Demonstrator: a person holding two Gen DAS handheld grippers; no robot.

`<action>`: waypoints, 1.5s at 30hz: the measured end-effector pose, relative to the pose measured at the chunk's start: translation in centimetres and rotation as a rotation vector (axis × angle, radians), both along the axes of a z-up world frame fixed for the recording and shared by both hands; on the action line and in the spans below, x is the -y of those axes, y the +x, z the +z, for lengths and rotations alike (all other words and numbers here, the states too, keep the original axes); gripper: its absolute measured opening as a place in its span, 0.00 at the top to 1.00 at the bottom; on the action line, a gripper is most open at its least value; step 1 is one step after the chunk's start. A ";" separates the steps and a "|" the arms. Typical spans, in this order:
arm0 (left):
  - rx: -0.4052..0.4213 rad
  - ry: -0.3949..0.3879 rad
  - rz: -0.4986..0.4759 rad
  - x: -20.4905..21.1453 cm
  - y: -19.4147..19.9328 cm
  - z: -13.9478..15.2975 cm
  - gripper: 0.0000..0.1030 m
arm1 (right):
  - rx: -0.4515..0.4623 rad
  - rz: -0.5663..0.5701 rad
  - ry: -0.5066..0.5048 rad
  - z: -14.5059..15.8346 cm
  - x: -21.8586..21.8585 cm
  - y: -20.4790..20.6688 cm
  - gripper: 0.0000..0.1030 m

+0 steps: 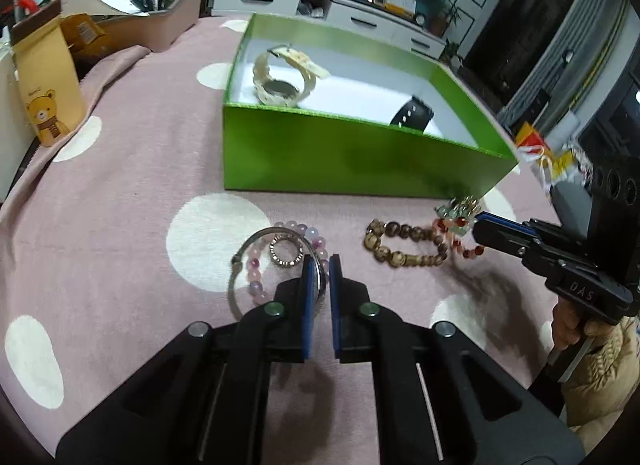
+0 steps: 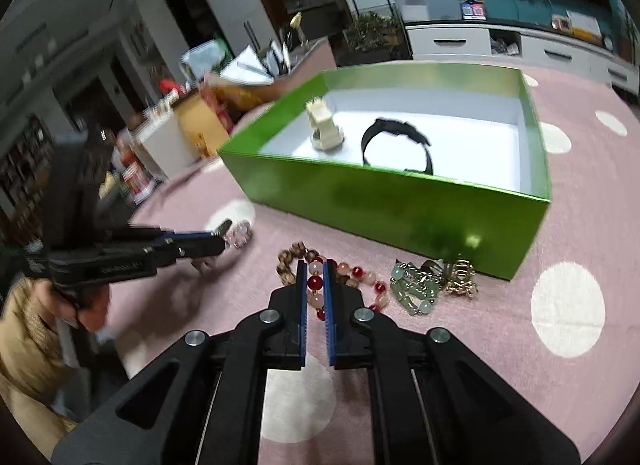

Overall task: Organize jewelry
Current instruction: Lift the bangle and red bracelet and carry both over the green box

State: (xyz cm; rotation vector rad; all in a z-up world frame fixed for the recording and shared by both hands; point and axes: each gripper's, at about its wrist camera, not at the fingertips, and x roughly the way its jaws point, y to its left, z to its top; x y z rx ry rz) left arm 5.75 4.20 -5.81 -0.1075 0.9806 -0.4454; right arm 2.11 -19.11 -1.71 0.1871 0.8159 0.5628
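1. Nearest the left wrist camera, the left gripper (image 1: pixel 323 265) has its blue pads pinched on the thin silver bangle (image 1: pixel 256 233), which loops out toward 10 o'clock over a pink bead bracelet (image 1: pixel 256 265) and a small toothed ring (image 1: pixel 285 251).
2. Seen from the right wrist camera, the right gripper (image 2: pixel 315 269) is clamped on the red-and-white bead bracelet (image 2: pixel 352 275); one red bead sits between the pads.
3. Still loose on the pink dotted cloth (image 2: pixel 580 225) lie a brown wooden bead bracelet (image 1: pixel 404 245), at 11 o'clock of the right gripper's tips, and, at 3 o'clock of them, a green jade piece (image 2: pixel 416 289) beside a gold trinket (image 2: pixel 460 279).
4. At 12 o'clock stands the open green box (image 2: pixel 400 201), holding a cream watch (image 2: pixel 326 129) and a black watch (image 2: pixel 396 145).
5. Judged step: both claws have a grip, and the lift toward the box comes next.
6. That move calls for raising each piece clear of the near wall, keeping the bangle from dragging the pink beads along, then releasing over bare white floor.
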 end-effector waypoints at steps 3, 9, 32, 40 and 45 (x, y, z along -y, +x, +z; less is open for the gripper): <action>0.018 -0.015 0.012 -0.4 -0.4 1.0 0.93 | 0.008 -0.021 0.064 1.1 1.2 -0.3 0.93; 0.055 -0.041 0.021 -0.8 -0.8 3.1 0.93 | 0.066 -0.049 0.124 3.9 2.8 -1.1 0.93; -0.047 -0.002 -0.028 0.4 0.1 1.3 0.93 | 0.123 -0.095 0.120 6.0 4.4 -2.0 0.93; -0.119 -0.097 -0.058 0.8 -0.2 0.1 0.93 | 0.111 -0.091 0.117 5.6 4.1 -2.1 0.93; -0.155 -0.112 -0.047 0.8 0.1 -0.8 0.94 | 0.103 -0.093 0.115 5.4 4.0 -2.0 0.93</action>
